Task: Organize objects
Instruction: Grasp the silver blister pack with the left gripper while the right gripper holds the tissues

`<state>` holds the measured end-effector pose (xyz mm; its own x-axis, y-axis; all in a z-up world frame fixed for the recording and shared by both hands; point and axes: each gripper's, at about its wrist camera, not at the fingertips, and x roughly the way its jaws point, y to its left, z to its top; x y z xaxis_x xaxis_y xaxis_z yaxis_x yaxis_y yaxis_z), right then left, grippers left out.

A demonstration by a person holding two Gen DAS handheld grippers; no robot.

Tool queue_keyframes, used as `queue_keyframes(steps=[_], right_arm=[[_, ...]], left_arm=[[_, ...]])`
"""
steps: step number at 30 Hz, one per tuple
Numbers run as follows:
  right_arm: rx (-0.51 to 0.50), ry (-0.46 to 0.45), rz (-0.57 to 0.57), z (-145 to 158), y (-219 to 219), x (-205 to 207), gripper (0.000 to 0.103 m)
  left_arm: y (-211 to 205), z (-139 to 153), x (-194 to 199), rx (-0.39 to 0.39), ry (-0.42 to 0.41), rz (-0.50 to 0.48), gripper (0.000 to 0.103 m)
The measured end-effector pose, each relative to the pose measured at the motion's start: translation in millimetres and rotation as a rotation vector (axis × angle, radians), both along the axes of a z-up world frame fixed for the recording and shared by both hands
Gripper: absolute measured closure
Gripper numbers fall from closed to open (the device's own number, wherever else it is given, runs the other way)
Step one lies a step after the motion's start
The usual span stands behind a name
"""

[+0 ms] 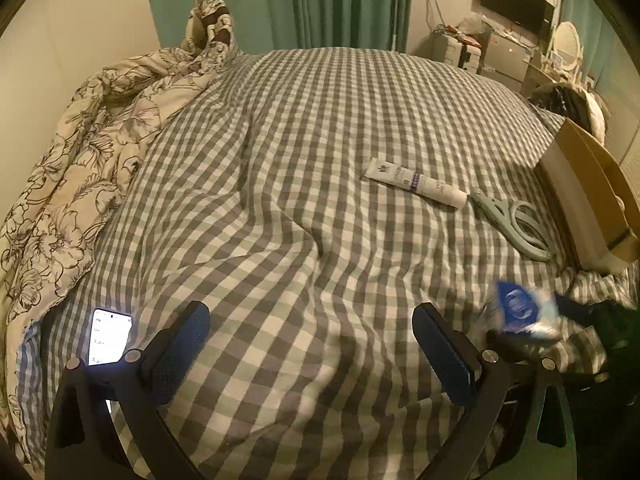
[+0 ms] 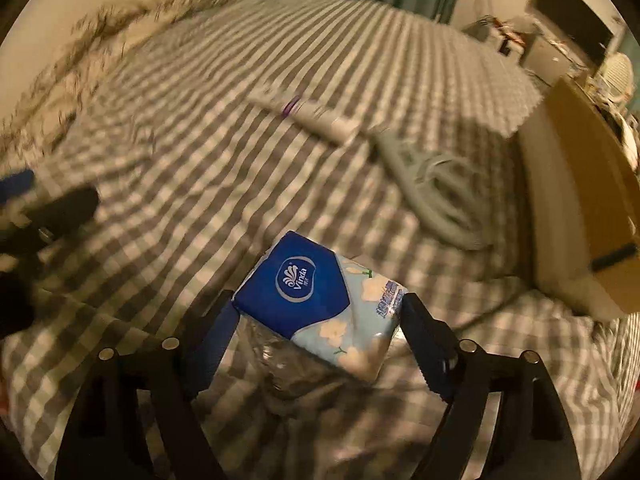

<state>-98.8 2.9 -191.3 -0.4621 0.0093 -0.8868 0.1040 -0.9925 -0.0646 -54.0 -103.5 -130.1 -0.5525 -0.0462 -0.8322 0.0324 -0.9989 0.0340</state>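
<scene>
Right tongs [image 2: 320, 312]: pinching a tissue pack [image 2: 320, 304] from both sides, blue pads against its left and right edges. Pack is a soft plastic-wrapped block; far-left half deep blue with a white oval "Vinda" logo, near-right half pale blue with cream flowers and small blue print. It sits tilted, one corner pointing far. Whether it is lifted clear of the bed or resting on it cannot be told; right wrist view is motion-blurred away from the pack.

Left tongs [image 1: 312, 348]: spread wide, nothing between the pads, hanging over the grey-and-white checked bed cover [image 1: 280, 160]. In this view the tissue pack [image 1: 524, 312] shows blurred at near right.

Other items on the bed cover:
- white tube [image 1: 416, 184] with purple band, lying flat, right of centre, cap end pointing right.
- pale grey scissors [image 1: 516, 220] just right of the tube's cap, handles toward near right, blades shut.
- cardboard box [image 1: 592, 196] at the right edge, open flap up, just beyond the scissors.
- phone [image 1: 109, 336], screen lit, near left, beside the left tongs' left finger.
- floral quilt [image 1: 92, 160] bunched along the left side.

Green curtain [image 1: 280, 0] at far side.
</scene>
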Motion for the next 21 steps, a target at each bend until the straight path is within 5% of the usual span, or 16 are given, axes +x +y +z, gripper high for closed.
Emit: queue_keyframes(steps=[8,15,21], right_arm=[[0.007,0.129,-0.104,71.4,57.4,28.6,0.022],[-0.038,0.114,-0.144,76.4,91.9,33.2,0.022],[-0.104,0.093,-0.163,69.0,98.9,27.6,0.022]], left_arm=[[60.4,-7.3,0.6,0.046,-0.036,-0.191,0.0],[124.0,-37.3,-3.9,-0.011,-0.132,-0.376,0.0],[145.7,-59.2,-18.6,0.053,-0.252,-0.459,0.0]])
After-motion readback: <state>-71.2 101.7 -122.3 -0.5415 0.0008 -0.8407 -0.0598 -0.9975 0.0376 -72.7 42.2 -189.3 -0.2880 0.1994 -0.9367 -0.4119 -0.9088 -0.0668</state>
